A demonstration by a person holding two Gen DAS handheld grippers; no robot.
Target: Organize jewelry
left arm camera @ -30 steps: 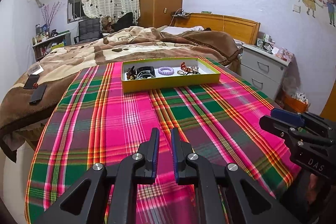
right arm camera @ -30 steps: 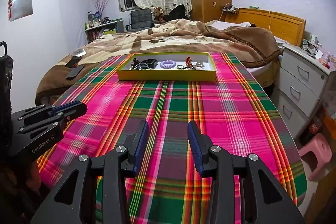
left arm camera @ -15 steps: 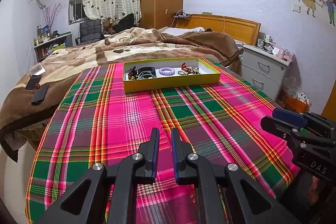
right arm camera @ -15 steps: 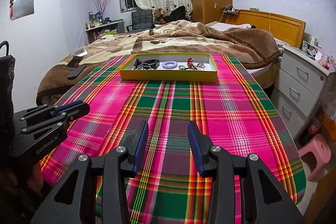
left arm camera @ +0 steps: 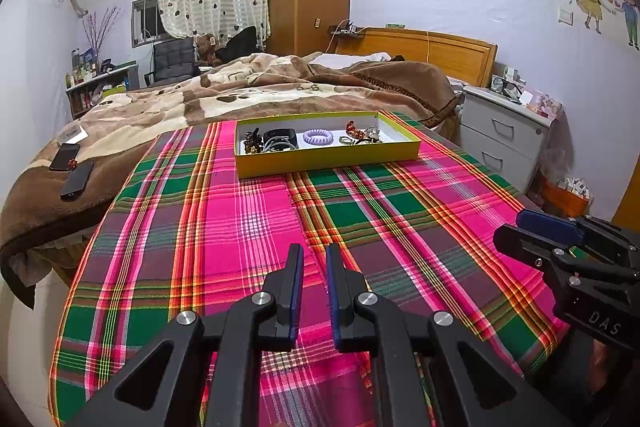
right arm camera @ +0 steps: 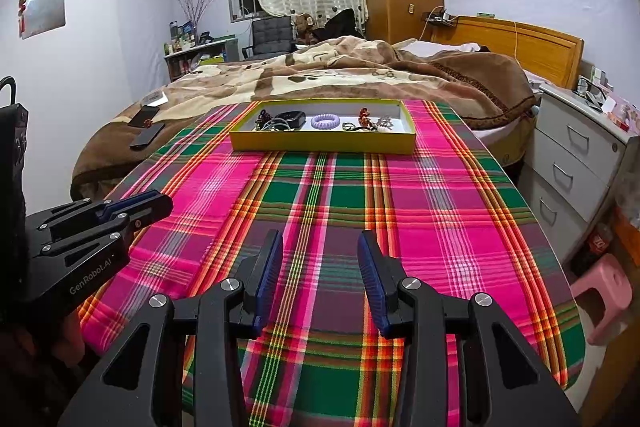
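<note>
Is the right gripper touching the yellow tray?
Apart. The right wrist view shows the right gripper open, with bare plaid cloth between it and the yellow tray.

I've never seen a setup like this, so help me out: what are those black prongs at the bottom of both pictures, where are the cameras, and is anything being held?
There is no robot here. A person holds a two-finger tool in each hand, and a wide-angle camera on each tool looks forward along its fingers. One picture comes from the left tool, whose fingers stand a narrow gap apart; the other from the right tool, whose fingers stand wide open. Each tool also shows at the edge of the other's view. Neither holds anything. Both hover over a plaid cloth. At its far end sits a yellow tray holding jewelry, including a purple coil band. Behind it is a bed.
</note>
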